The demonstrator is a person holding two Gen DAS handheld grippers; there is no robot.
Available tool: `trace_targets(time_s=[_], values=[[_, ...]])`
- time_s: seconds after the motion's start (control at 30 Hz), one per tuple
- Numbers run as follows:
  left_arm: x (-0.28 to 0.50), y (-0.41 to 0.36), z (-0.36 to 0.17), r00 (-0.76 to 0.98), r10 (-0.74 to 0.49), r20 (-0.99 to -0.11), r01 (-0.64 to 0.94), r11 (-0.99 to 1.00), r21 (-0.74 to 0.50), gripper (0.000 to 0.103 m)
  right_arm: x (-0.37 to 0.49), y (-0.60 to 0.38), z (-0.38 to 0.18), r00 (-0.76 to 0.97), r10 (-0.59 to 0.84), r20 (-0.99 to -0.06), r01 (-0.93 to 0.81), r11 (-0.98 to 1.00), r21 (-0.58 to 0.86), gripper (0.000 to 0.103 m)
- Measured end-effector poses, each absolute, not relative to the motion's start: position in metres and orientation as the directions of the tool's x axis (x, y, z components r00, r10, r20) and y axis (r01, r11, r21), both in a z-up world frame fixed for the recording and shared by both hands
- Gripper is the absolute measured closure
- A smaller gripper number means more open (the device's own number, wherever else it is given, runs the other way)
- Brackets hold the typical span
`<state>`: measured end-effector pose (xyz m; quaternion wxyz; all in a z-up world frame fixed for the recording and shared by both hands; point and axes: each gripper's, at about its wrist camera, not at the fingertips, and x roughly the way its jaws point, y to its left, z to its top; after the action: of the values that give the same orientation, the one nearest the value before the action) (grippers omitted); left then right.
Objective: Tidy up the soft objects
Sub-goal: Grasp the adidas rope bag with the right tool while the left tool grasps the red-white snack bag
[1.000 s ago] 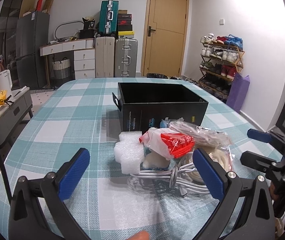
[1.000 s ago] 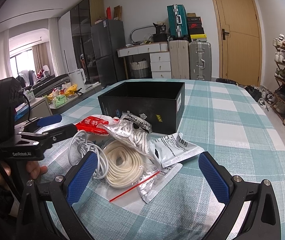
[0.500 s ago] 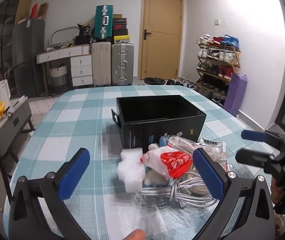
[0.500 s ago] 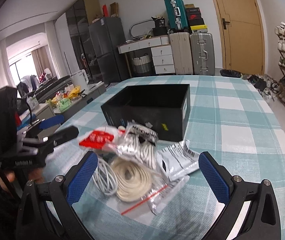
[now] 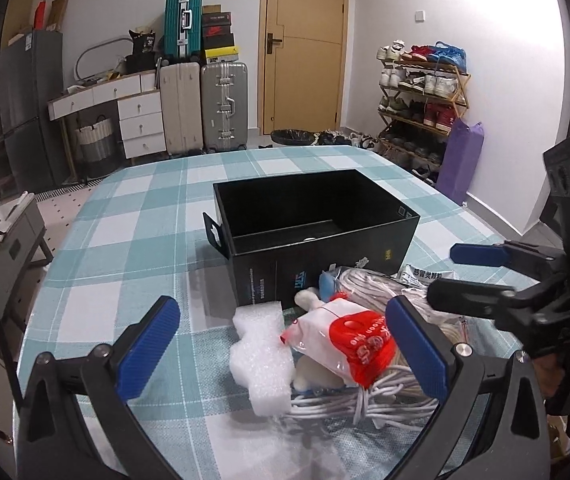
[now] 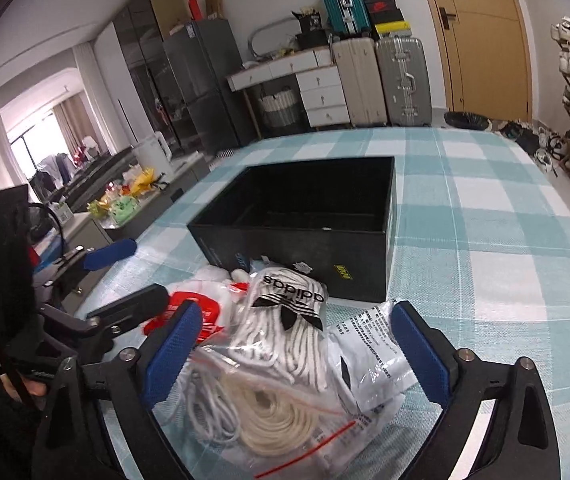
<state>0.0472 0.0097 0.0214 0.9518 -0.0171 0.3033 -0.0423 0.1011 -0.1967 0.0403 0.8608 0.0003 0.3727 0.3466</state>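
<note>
Left wrist view: your left tongs (image 5: 283,350) gape, released, around the foam (image 5: 263,354) and red bag (image 5: 345,342) heaped before the empty box (image 5: 321,256). Cables (image 6: 269,424) tangle under the equally released right tongs (image 6: 297,354), so one pinch could drag the heap off the worktop (image 6: 505,264).

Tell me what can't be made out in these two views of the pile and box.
- Black box floor: near wall hides part in both views.
- White toy: left view, red-and-white bag covers most.
- Silver sachet print: right view, too small.
- White cable: left view, ends buried under the pile.
</note>
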Motion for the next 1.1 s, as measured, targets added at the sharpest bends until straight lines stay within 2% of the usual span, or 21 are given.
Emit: trace_targets(time_s=[0.13,0.17,0.37,0.43,0.53,0.8,1.1], values=[[0.049,0.013,0.020,0.808,-0.094,-0.581,0.073,0.996,-0.059,0.000,0.111,-0.190,0.030,0.443,0.594,-0.671,-0.591,0.756,0.280,0.018],[0.049,0.014,0.020,0.808,-0.096,-0.581,0.073,0.995,-0.063,0.000,0.113,-0.188,0.028,0.427,0.599,-0.677,-0.596,0.749,0.287,0.026],[0.050,0.016,0.018,0.804,-0.114,-0.584,0.086,0.993,-0.076,0.000,0.115,-0.177,0.015,0.351,0.618,-0.704,-0.617,0.718,0.322,0.042],[0.050,0.016,0.017,0.802,-0.119,-0.585,0.090,0.993,-0.078,0.000,0.113,-0.176,0.014,0.341,0.627,-0.700,-0.628,0.706,0.327,0.052],[0.051,0.016,0.016,0.798,-0.131,-0.589,0.098,0.991,-0.087,0.000,0.108,-0.176,0.016,0.351,0.631,-0.691,-0.644,0.699,0.311,0.061],[0.051,0.003,0.010,0.779,-0.144,-0.611,0.130,0.989,-0.068,0.000,0.091,-0.195,0.030,0.403,0.643,-0.652,-0.657,0.699,0.283,0.064],[0.055,-0.008,0.007,0.764,-0.134,-0.631,0.144,0.989,-0.037,0.000,0.090,-0.205,0.036,0.413,0.638,-0.650,-0.655,0.704,0.274,0.064]])
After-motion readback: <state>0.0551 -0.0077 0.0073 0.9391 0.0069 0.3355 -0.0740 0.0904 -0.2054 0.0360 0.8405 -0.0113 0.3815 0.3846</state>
